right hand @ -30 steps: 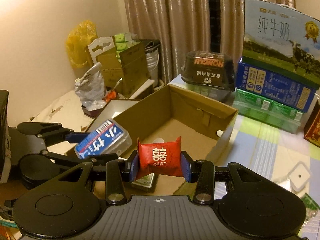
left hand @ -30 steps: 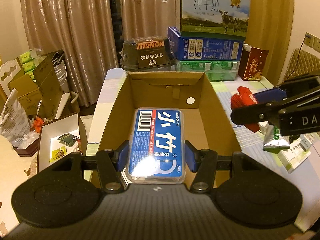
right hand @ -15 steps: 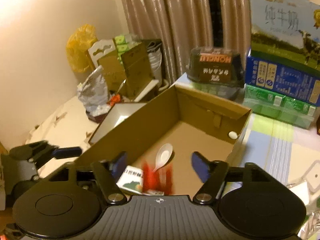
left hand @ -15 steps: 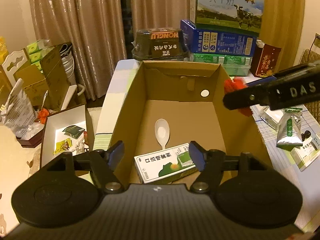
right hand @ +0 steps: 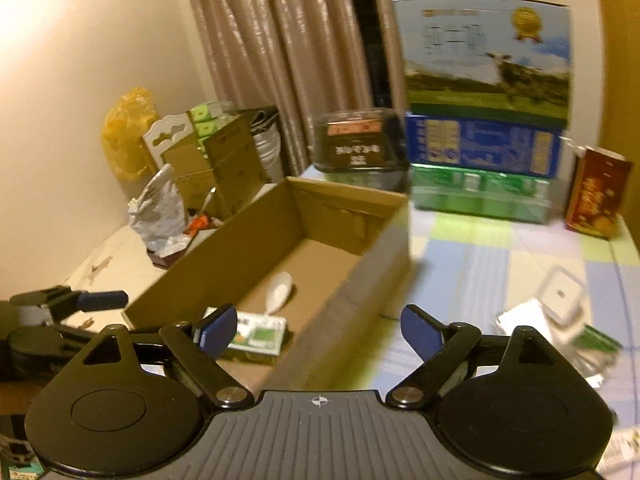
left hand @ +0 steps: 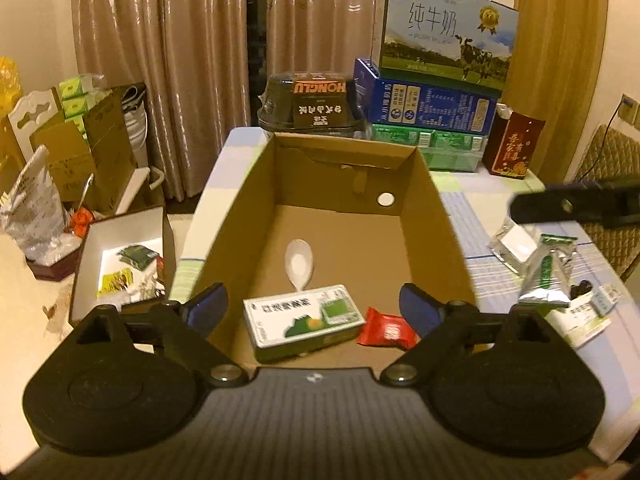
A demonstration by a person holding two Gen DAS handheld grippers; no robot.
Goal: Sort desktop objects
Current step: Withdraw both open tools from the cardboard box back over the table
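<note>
Drop step done: left gripper (left hand: 314,308) and right gripper (right hand: 316,330) have both just spread, nothing between the jaws; red packet (left hand: 385,329) lies in the cardboard box (left hand: 448,232), near end; next, reach right for the foil pouch (left hand: 548,276).

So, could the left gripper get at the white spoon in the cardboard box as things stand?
Probably yes. The left gripper is open and empty above the box, which has no lid. The spoon lies exposed on the floor, though the green and white carton sits right at its handle.
</note>
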